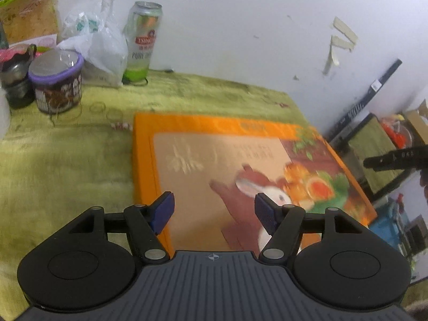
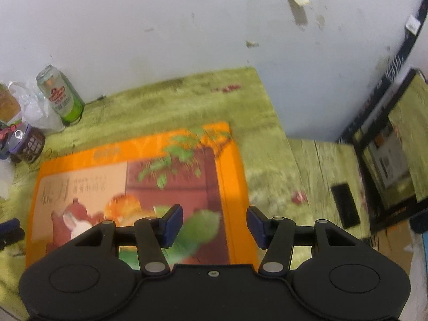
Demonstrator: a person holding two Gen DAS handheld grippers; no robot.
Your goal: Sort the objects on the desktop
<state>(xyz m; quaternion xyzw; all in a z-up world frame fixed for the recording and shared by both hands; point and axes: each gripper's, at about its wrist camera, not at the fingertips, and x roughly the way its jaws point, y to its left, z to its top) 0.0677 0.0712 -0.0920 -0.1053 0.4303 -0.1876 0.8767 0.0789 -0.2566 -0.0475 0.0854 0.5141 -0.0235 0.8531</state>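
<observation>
On the can: "PURE".

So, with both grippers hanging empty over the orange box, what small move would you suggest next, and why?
Probably lower the left gripper and right gripper toward opposite edges of the orange box. Both are open and hold nothing, and the box lies flat on the green cloth, apart from the can and jar by the wall.

Ahead of the left gripper lies a glossy cardboard box on matt, stained cloth. Far left, a shiny metal can
</observation>
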